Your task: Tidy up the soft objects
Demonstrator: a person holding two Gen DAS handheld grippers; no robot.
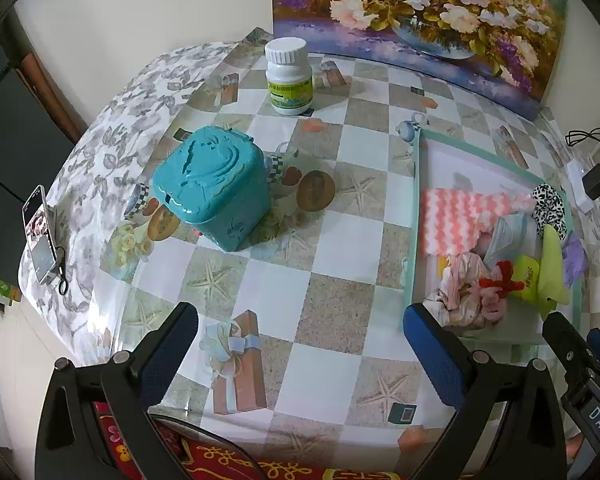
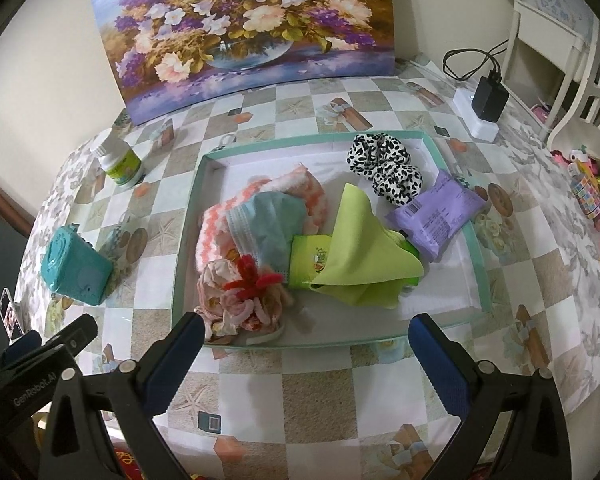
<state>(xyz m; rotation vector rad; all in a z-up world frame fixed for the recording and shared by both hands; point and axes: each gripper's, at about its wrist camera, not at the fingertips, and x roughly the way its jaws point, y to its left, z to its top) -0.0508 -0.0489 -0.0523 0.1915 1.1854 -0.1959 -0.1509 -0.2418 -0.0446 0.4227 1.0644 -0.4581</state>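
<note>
A shallow teal-rimmed tray (image 2: 452,138) (image 1: 414,208) holds the soft things: a pink zigzag cloth (image 2: 300,188) (image 1: 452,216), a blue face mask (image 2: 268,220), a lime cloth (image 2: 364,256) (image 1: 552,256), a green tissue pack (image 2: 310,258), a leopard scrunchie (image 2: 384,166) (image 1: 548,204), a purple packet (image 2: 436,212), a pink scrunchie (image 2: 236,304) and a red pipe-cleaner bow (image 2: 252,280). My right gripper (image 2: 306,344) is open at the tray's near edge, holding nothing. My left gripper (image 1: 300,340) is open over bare tablecloth, left of the tray.
A teal lidded tin (image 1: 212,188) (image 2: 76,272) and a white pill bottle (image 1: 288,76) (image 2: 122,164) stand on the checked tablecloth. A flower painting (image 2: 244,28) leans against the wall. A charger on a power strip (image 2: 484,108) and a phone (image 1: 40,232) lie near the edges.
</note>
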